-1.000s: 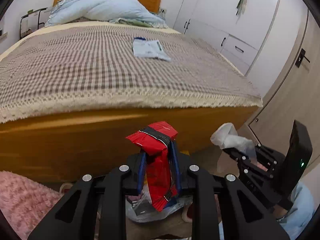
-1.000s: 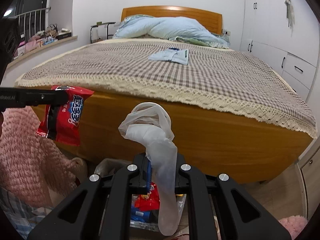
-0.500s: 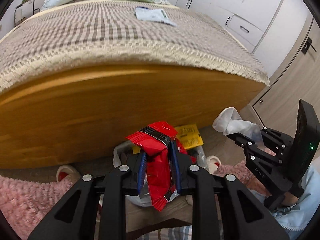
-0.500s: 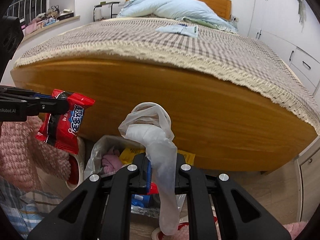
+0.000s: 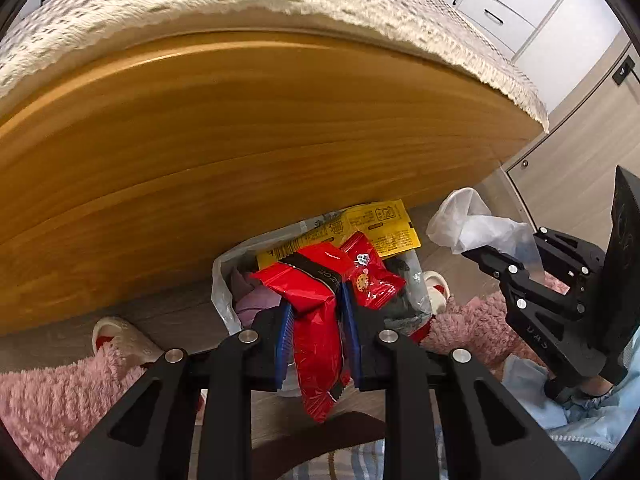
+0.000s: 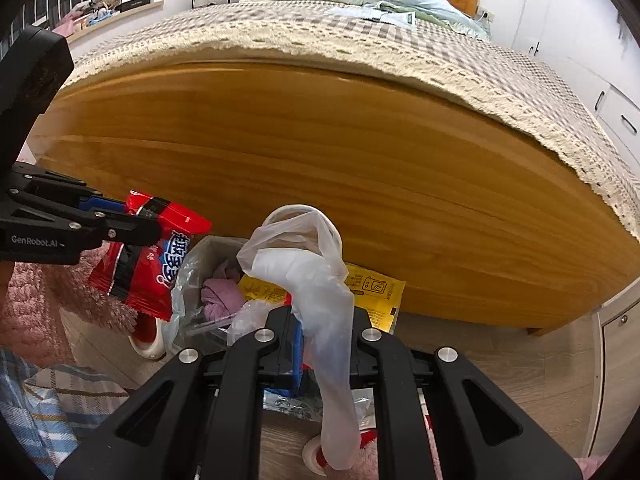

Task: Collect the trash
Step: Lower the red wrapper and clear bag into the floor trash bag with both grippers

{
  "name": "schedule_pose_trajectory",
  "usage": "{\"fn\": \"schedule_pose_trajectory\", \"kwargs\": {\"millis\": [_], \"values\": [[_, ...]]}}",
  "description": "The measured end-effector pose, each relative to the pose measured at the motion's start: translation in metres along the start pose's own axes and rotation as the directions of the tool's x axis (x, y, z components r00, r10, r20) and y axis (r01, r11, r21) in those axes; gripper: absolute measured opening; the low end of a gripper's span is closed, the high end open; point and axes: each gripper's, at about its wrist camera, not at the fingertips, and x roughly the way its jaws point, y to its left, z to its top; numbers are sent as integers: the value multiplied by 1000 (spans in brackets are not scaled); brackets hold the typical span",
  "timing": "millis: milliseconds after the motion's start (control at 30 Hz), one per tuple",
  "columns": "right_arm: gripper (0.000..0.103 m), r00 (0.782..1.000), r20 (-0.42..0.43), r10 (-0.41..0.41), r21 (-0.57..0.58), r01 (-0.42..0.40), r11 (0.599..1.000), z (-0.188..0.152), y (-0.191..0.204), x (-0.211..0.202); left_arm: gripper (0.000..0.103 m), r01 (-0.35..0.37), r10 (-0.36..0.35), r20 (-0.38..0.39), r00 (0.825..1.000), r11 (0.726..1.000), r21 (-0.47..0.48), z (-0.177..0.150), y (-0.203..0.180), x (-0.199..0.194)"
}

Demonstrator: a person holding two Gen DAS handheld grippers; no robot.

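My left gripper (image 5: 316, 308) is shut on a red snack wrapper (image 5: 320, 344), which hangs just above an open clear trash bag (image 5: 224, 292) on the floor by the bed. In the bag lie a yellow packet (image 5: 384, 224), another red wrapper (image 5: 370, 280) and a purple cloth (image 5: 256, 300). My right gripper (image 6: 324, 320) is shut on a crumpled white plastic bag (image 6: 308, 264), held above the same trash bag (image 6: 188, 276). The left gripper (image 6: 132, 228) with its red wrapper (image 6: 156, 264) shows at the left of the right wrist view; the right gripper (image 5: 476, 254) at the right of the left wrist view.
A wooden bed frame (image 5: 240, 140) with a fringed checked cover (image 6: 400, 48) fills the space behind the bag. Pink fluffy rugs (image 5: 52, 400) and slippers (image 5: 116, 332) lie on the wood floor. White cupboards (image 6: 616, 92) stand at the right.
Both grippers have sunk and tipped downward toward the floor, so the trash bag has come into view beneath them. Each still grips its piece of trash.
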Motion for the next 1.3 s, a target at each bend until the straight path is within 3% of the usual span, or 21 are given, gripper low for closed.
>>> {"fn": "schedule_pose_trajectory", "kwargs": {"millis": [733, 1167, 1300], "values": [[12, 984, -178, 3, -69, -15, 998, 2, 21, 66, 20, -77, 84, -90, 992, 994, 77, -16, 13, 74], [12, 943, -326, 70, 101, -39, 994, -6, -9, 110, 20, -28, 26, -180, 983, 1000, -7, -19, 25, 104], [12, 921, -374, 109, 132, -64, 989, -9, -9, 126, 20, -31, 33, -188, 982, 999, 16, -18, 19, 115]]}}
